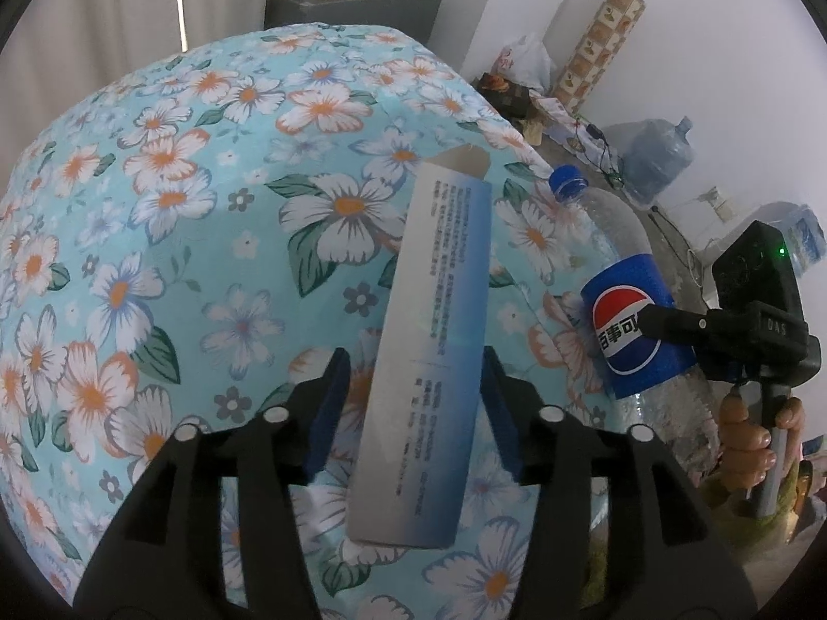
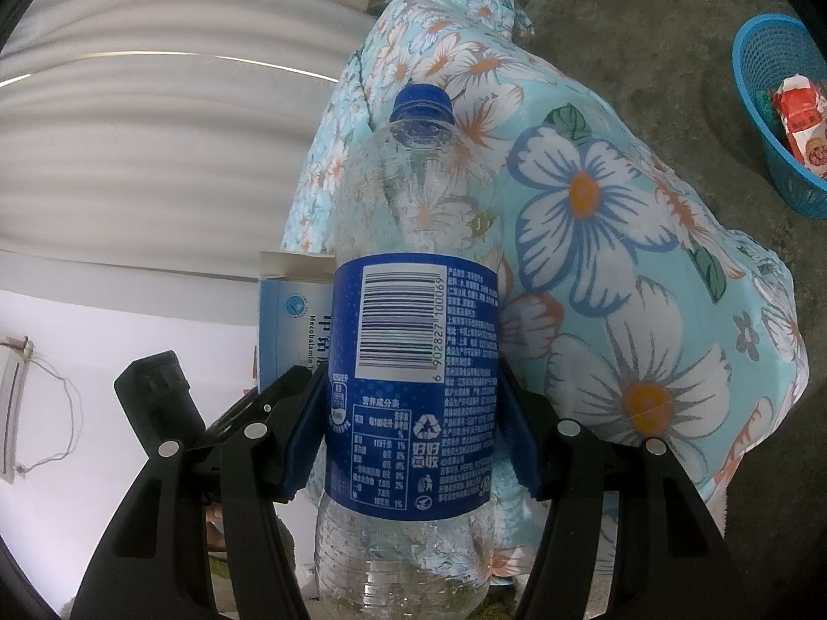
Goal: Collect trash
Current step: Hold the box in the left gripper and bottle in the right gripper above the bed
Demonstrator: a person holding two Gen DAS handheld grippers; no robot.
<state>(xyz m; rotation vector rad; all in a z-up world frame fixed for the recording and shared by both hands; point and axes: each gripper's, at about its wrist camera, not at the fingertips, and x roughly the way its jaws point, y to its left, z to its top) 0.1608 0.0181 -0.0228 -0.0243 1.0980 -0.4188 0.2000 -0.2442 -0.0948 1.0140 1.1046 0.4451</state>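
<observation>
A long white-and-blue cardboard box [image 1: 434, 341] sits between the jaws of my left gripper [image 1: 413, 356], over a floral bedcover [image 1: 181, 206]. The left pad stands clear of the box and the right pad is at its edge, so the gripper is open. My right gripper [image 2: 413, 377] is shut on an empty Pepsi bottle [image 2: 413, 196] with a blue cap and label, pads pressing the label from both sides. In the left wrist view the same bottle [image 1: 630, 330] is at the right, held by the right gripper [image 1: 667, 323]. The box [image 2: 289, 320] shows behind the bottle.
A blue plastic basket [image 2: 775, 119] holding a red-and-white wrapper stands on the concrete floor [image 2: 646, 26] at the far right. A grey cabinet [image 1: 351, 5] with clutter is behind the bed. Large water jugs [image 1: 656, 155] and cables are by the wall.
</observation>
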